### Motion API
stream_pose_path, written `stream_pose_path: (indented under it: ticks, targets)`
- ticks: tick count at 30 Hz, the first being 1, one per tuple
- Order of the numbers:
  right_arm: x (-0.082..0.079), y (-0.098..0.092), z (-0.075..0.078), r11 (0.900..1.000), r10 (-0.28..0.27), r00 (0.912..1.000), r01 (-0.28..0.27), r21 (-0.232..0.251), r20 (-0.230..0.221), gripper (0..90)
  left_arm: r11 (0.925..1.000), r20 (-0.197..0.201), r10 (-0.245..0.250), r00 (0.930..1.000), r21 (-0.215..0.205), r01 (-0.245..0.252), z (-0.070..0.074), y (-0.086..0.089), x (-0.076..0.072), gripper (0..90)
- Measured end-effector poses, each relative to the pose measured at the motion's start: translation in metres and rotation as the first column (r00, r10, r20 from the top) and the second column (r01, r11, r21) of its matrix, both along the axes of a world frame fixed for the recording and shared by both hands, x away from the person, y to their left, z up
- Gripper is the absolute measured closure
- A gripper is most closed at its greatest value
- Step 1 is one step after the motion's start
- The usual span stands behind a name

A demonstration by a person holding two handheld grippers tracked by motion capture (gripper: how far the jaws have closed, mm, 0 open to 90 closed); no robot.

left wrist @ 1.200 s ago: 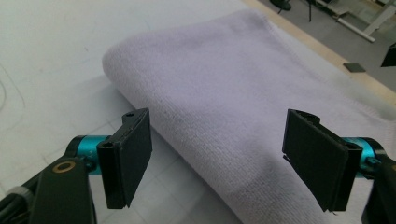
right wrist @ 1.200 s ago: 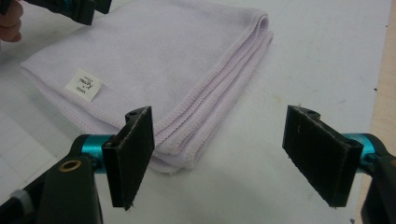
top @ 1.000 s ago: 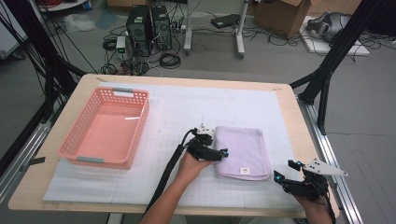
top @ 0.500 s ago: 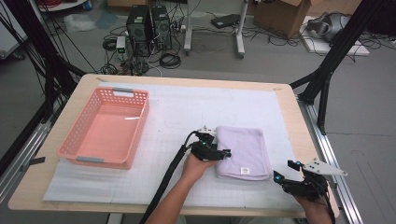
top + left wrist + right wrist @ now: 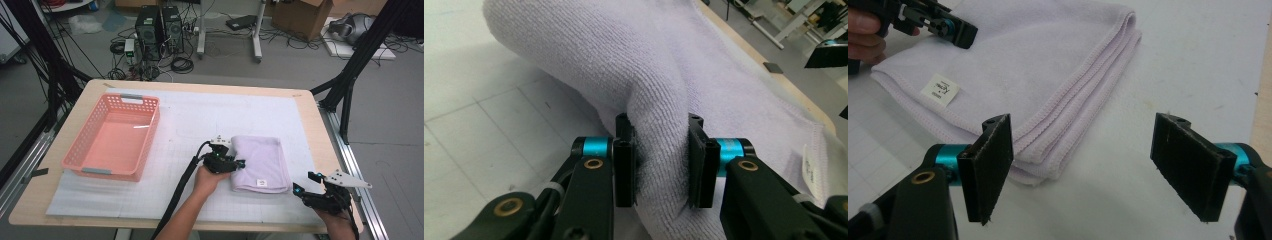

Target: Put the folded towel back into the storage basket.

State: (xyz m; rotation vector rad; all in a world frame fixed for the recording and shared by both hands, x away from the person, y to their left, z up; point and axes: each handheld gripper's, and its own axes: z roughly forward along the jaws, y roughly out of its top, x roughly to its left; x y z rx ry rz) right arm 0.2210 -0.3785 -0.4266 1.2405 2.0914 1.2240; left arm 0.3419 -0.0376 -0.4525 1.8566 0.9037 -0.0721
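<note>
Cabled lab floor (image 5: 210, 45), wooden table (image 5: 310, 125), white gridded mat (image 5: 200, 115)

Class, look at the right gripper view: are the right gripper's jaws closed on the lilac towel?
No: the right gripper stands wide open, the towel lying beyond it.

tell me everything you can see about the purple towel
The towel is pale lilac terry cloth, folded into a flat layered rectangle with stitched hems and a small white label. It lies on the white mat, right of the basket. The left gripper has just been closing and pinches a raised fold at its left edge.
</note>
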Motion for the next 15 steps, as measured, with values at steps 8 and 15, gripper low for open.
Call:
stream_pose_path:
  ticks: [8, 15]
  targets:
    - [-0.001, 0.001, 0.000, 1.000, 0.002, 1.0000, -0.002, -0.002, 0.002, 24.2, 0.9993, 0.105, -0.026, 0.9941, -0.023, 0.028, 0.016, 0.010, -0.009, 71.4]
    - [-0.001, 0.002, 0.000, 1.000, 0.005, 1.0000, -0.005, -0.004, -0.002, 24.2, 0.9974, 0.193, -0.032, 0.9806, -0.057, 0.044, 0.025, 0.025, -0.019, 71.4]
